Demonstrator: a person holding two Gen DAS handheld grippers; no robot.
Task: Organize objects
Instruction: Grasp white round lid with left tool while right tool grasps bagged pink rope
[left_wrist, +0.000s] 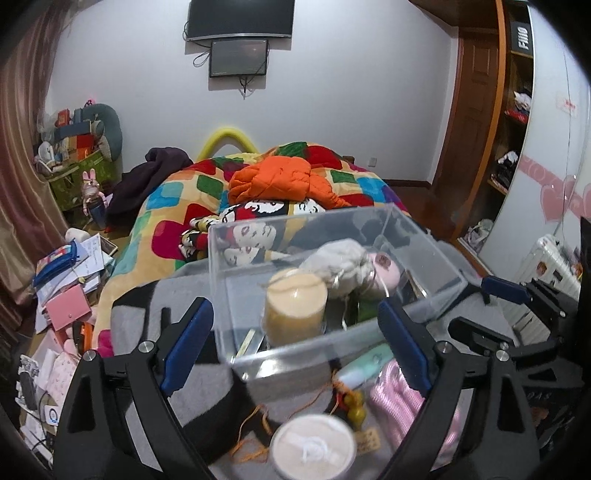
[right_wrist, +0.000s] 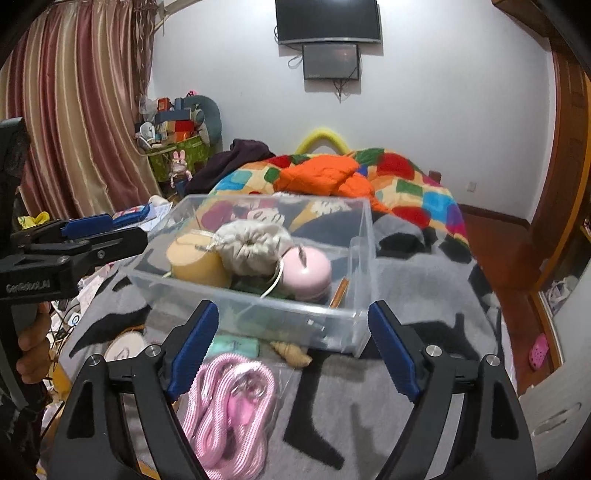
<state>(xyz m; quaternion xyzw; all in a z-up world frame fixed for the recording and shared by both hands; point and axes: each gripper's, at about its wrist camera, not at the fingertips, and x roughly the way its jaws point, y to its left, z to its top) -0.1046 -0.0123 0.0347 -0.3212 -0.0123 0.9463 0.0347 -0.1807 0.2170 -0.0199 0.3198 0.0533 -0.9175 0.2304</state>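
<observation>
A clear plastic box stands on a grey and black blanket on the bed. Inside it are a yellow candle jar, a cream cloth pouch and a pink round case. My left gripper is open just short of the box's near wall, its pads touching nothing. My right gripper is open too, in front of the box, above a pink rope in a bag. A mint tube, a beige shell and a white round lid lie loose in front of the box.
A yellow gourd charm on orange cord lies by the lid. The left gripper shows at the left of the right wrist view, with a hand below it. A colourful quilt and orange jacket lie behind the box. Papers litter the floor at left.
</observation>
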